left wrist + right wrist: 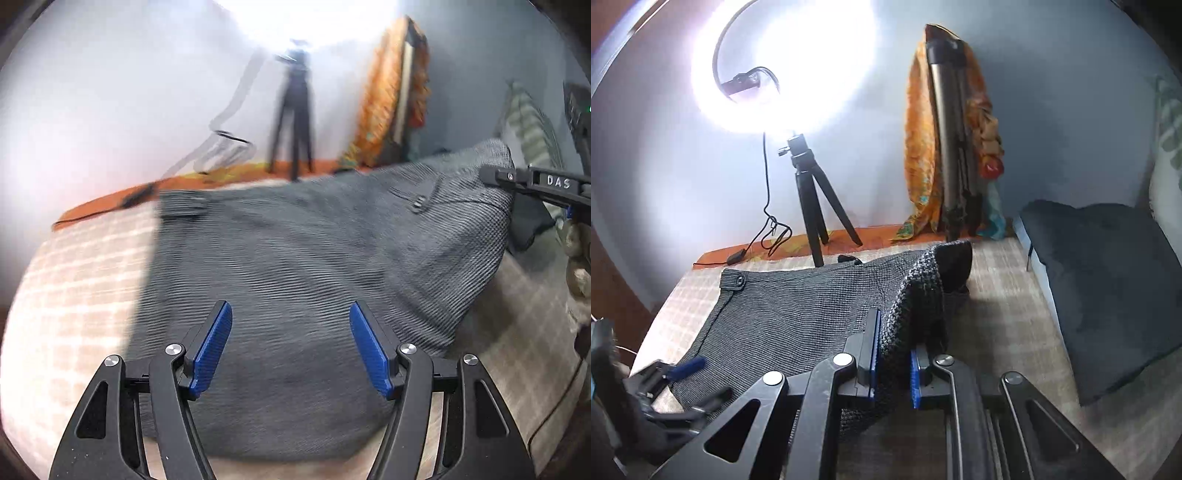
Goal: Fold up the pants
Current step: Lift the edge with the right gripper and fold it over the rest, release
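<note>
Grey ribbed pants (295, 258) lie on a pale checked bed cover (74, 280). My left gripper (291, 325) is open, its blue pads (214, 347) spread just above the cloth near its close edge. My right gripper (894, 354) is shut on a bunched fold of the pants (919, 295) and lifts that part off the bed; it shows at the right of the left wrist view (491, 175), holding the raised corner. The left gripper shows at the lower left of the right wrist view (679, 373). A buttoned waistband tab (737, 282) lies at the far left corner.
A ring light on a black tripod (812, 206) stands at the far edge of the bed with its cable (768, 229). An orange cloth hangs over a folded tripod (949, 147) against the wall. A dark cushion (1108, 288) lies on the right.
</note>
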Motion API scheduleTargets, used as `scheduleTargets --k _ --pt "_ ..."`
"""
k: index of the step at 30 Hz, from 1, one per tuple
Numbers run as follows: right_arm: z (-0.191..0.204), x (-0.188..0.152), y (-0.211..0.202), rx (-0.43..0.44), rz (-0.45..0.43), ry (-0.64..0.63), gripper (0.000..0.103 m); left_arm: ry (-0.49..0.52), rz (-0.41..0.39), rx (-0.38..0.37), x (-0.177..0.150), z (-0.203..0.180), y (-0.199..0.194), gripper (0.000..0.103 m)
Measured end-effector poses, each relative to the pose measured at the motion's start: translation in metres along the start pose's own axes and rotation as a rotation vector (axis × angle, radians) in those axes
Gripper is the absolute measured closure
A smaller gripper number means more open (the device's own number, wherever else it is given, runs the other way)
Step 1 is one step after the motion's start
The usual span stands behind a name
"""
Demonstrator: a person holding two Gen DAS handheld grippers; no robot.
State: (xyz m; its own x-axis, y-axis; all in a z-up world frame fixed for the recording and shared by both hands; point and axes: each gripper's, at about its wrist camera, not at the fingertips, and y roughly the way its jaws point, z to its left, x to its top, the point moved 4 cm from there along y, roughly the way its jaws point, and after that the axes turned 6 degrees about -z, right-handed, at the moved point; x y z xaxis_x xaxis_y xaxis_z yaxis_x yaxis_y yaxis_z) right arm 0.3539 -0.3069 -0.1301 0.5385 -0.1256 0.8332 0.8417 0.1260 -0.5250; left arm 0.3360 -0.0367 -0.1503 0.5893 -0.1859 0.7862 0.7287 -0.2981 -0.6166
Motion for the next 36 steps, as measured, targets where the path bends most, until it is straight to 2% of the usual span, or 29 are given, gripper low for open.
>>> scheduleTargets --k 3,8,13,17,22,36 --pt "0.013 0.008 -0.002 0.004 -0.002 -0.05 0.092 -0.058 -0.003 0.037 -0.007 0.036 -0.021 0.037" --pt "0.059 0.017 -0.004 0.014 -0.014 -0.232 0.092 -0.098 -0.025 0.125 -0.017 0.086 -0.046 0.037" --pt "0.108 0.014 -0.004 0.071 -0.004 -0.351 0.091 -0.183 -0.034 0.163 -0.023 0.119 -0.059 0.037" --pt "0.146 0.007 0.002 0.129 0.011 -0.408 0.091 -0.209 -0.038 0.171 -0.028 0.129 -0.067 0.037" --pt "0.188 -0.007 0.014 0.226 0.053 -0.418 0.091 -0.222 -0.031 0.171 -0.034 0.139 -0.072 0.037" --pt "0.297 -0.09 0.06 0.389 0.211 -0.579 0.093 -0.248 -0.036 0.21 -0.041 0.163 -0.086 0.037"
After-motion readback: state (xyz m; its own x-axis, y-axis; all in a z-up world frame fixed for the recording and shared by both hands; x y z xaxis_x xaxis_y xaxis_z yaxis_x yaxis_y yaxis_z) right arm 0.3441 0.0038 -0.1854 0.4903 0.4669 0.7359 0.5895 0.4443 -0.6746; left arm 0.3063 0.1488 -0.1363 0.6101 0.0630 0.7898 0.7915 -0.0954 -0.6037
